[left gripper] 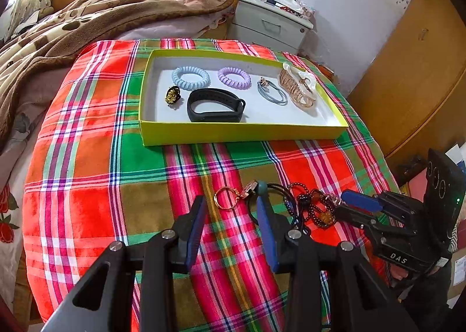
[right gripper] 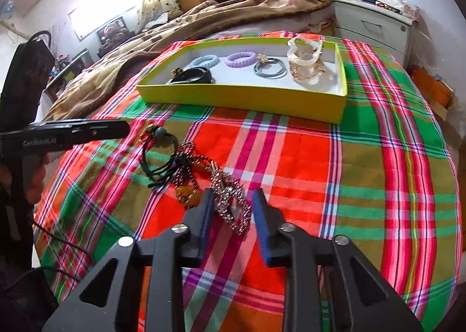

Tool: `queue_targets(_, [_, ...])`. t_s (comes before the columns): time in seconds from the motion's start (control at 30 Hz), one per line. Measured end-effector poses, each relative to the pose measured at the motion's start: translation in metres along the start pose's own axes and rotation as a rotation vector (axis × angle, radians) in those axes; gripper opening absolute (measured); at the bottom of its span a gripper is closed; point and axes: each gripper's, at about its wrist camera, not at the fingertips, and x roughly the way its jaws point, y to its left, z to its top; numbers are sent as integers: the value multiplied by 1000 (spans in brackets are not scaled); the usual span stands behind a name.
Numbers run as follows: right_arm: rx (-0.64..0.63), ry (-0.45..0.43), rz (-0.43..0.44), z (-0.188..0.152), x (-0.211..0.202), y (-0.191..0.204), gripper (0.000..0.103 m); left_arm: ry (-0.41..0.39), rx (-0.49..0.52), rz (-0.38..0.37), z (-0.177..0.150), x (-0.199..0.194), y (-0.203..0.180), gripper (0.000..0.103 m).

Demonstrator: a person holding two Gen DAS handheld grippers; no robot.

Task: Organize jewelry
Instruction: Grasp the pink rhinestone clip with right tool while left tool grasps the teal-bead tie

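A yellow-green box [left gripper: 238, 134] [right gripper: 241, 93] on the plaid cloth holds a blue coil tie [left gripper: 190, 78], a purple coil tie [left gripper: 234, 78], a black wristband [left gripper: 215, 105], a gold brooch [left gripper: 172, 95], grey hair ties [left gripper: 272, 92] and a pale claw clip [left gripper: 298, 86]. My left gripper [left gripper: 231, 201] is open around a gold ring [left gripper: 226, 198] on the cloth. My right gripper [right gripper: 231, 195] is open, its fingers on either side of a rhinestone clip [right gripper: 231, 201]. A black cord tie [right gripper: 158, 154] and a beaded bracelet [right gripper: 188, 183] lie left of the rhinestone clip.
The plaid cloth [right gripper: 349, 172] covers a rounded cushion-like surface with drop-offs on all sides. A brown blanket [left gripper: 87, 17] lies on the bed behind. A grey nightstand [left gripper: 271, 23] stands at the back right, next to a wooden wardrobe [left gripper: 416, 76].
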Motion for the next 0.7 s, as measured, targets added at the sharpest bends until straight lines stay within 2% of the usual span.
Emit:
queue_targets(0.2, [-39,-8,-60,-6,-4,7,22,4,1,0,-1,1,0,38])
queue_targets(0.27, [-50,-24,-90,-7,-7,9,15,6,1,1,-1,1,0,38])
queue_targets(0.37, [-60,-42,-123,-8,-12,10,10,4,3,0,-1,0,0,38])
queue_targets(0.53, [-51,-63,-164,-10,-16,10,10,7,-3,9,-2,1,3,38])
queue_targets(0.7, [5,-123,-185,-8,-32,4,10,-4,4,12,-1,-2,7,38])
